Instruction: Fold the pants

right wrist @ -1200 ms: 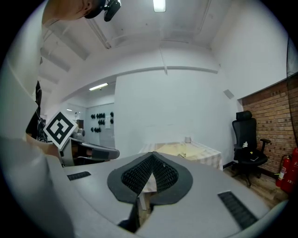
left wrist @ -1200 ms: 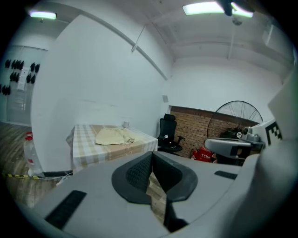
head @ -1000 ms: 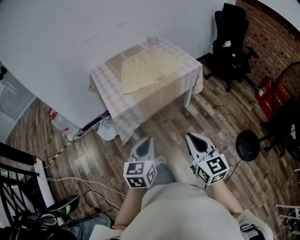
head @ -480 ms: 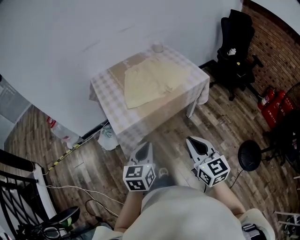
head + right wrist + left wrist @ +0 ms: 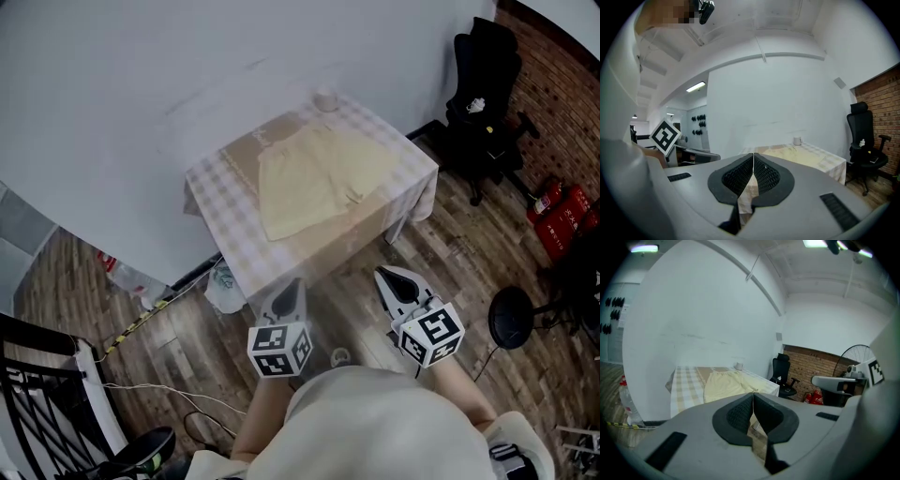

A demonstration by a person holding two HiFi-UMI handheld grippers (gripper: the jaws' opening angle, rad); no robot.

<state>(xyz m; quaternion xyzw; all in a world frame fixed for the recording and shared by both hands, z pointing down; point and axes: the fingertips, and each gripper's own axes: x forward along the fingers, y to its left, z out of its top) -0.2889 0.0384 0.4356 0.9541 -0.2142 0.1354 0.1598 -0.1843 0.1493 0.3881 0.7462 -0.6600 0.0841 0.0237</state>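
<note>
Cream pants [image 5: 317,178] lie spread flat on the checked table [image 5: 220,199] by the white wall [image 5: 141,75]. We hold our left gripper [image 5: 292,286] and right gripper [image 5: 390,277] side by side short of the table, pointing toward it, both jaws pressed together, empty.

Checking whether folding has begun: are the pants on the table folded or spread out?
Spread out. The pale yellow pants lie flat and wide across the checked table, both legs showing, with no fold visible in the head view.

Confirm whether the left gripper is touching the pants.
Apart. The head view shows the pants lying on the table, well ahead of the left gripper.
</note>
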